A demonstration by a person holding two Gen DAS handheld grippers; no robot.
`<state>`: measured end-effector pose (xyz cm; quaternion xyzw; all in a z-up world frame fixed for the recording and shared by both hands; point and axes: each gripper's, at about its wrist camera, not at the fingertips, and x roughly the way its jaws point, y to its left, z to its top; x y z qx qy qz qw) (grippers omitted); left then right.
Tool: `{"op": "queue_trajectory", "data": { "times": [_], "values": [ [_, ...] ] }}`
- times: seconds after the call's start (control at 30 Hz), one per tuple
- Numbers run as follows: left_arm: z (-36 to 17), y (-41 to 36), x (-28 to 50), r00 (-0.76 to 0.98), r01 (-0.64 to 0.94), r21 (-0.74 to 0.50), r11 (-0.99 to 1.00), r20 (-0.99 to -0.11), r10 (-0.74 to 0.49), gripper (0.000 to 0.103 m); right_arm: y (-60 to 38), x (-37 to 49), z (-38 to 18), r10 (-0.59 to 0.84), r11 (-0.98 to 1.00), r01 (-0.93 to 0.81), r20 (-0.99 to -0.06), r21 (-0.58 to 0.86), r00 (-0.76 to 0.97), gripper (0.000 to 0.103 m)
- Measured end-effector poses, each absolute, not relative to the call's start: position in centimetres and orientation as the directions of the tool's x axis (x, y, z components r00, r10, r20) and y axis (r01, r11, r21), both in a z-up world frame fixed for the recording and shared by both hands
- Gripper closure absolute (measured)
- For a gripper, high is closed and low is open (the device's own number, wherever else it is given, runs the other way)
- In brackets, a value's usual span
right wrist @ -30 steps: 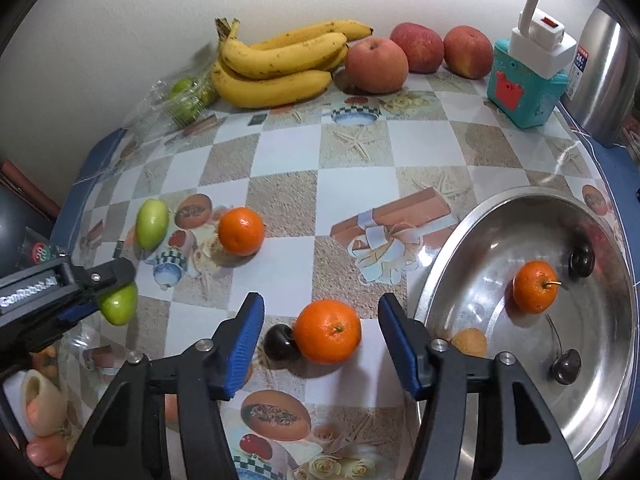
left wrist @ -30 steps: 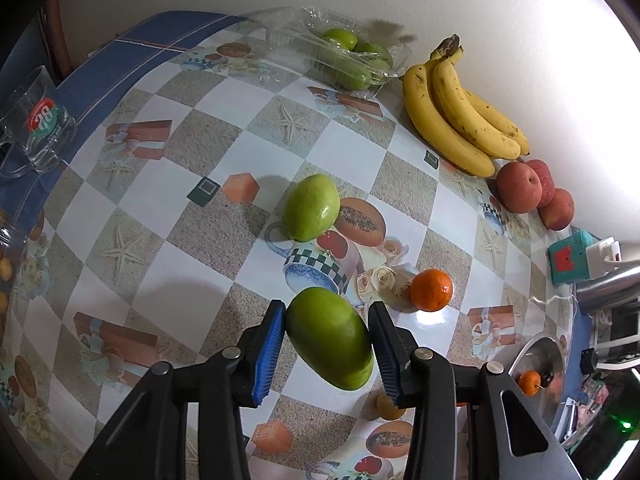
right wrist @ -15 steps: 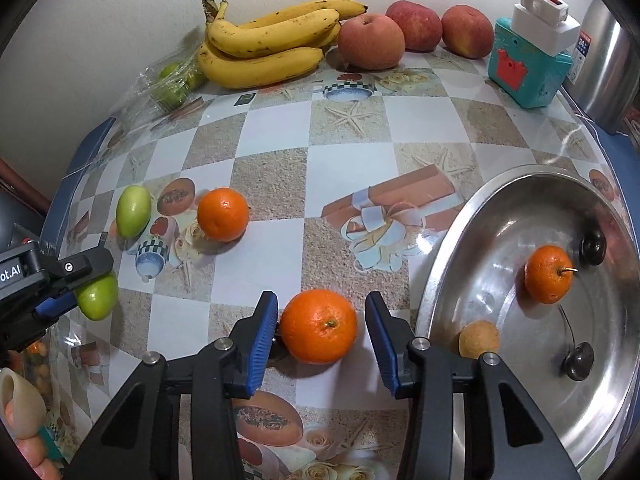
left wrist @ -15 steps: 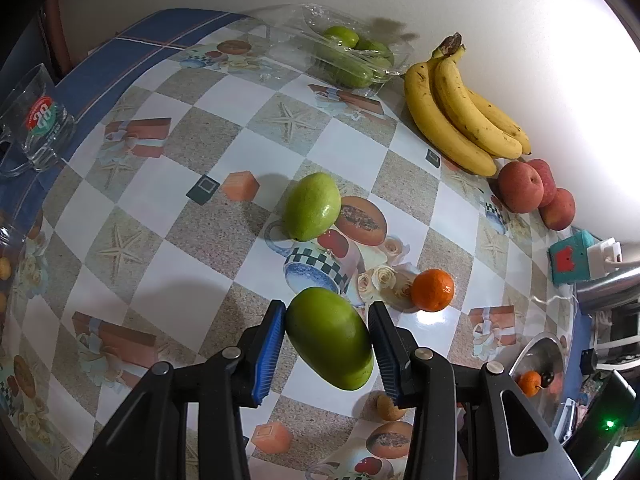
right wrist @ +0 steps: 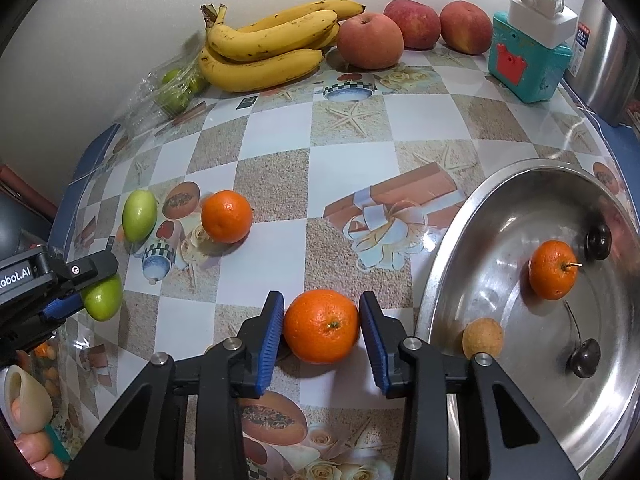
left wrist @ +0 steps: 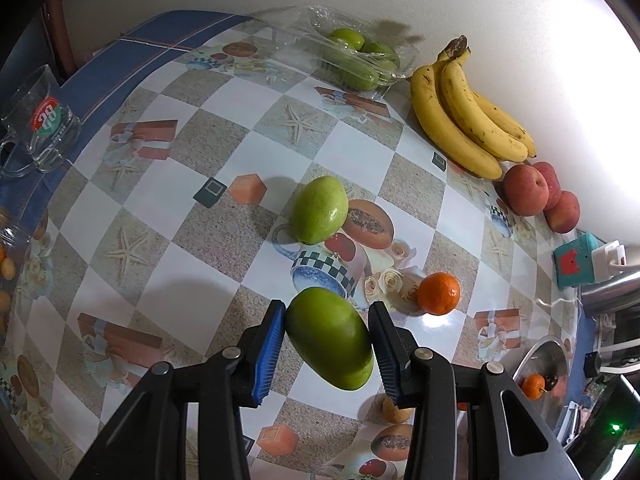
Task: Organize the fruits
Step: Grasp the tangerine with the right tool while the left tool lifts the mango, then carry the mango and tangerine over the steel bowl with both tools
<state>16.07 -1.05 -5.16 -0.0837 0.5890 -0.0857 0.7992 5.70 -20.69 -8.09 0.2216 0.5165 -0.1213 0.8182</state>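
My left tool (left wrist: 327,344) grips a green mango (left wrist: 329,337) between its blue pads, held above the surface (left wrist: 248,144). The mango's long axis runs diagonally in the left wrist view, its upper end pointing up-left and its rounded lower end pointing down-right toward me. From the right wrist view only part of this fruit shows beside the left tool (right wrist: 60,288).

My right tool (right wrist: 321,330) is closed around an orange (right wrist: 321,325), both pads touching its sides; its stem dimple faces the camera. I cannot tell whether the orange rests on the surface or is lifted. It sits just beside the rim of the steel bowl (right wrist: 440,264).

A second mango (left wrist: 319,209) lies on the surface, long axis tilted, narrow end pointing up-right. A second orange (left wrist: 439,293) lies near it. The bowl holds a stemmed orange (right wrist: 553,269), a small tan fruit (right wrist: 483,337) and two dark cherries (right wrist: 585,353). Bananas (right wrist: 272,50) and apples (right wrist: 370,42) line the wall.
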Motion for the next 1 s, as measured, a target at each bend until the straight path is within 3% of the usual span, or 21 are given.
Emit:
{"op": "queue_trajectory", "data": {
  "times": [0.63, 1.0],
  "values": [
    [-3.0, -1.0, 15.6, 0.346, 0.060, -0.239, 0.969, -0.906, -0.245, 0.057, -21.4, 4.5, -3.0, 0.013, 0.866, 0.413, -0.836, 0.284, 0.548, 0.063],
    [-2.3, -2.4, 14.9, 0.345, 0.098, -0.247, 0.964, -0.900, -0.266, 0.057, -22.5, 3.3, -2.4, -0.010, 0.853, 0.446, -0.847, 0.270, 0.532, 0.063]
  ]
}}
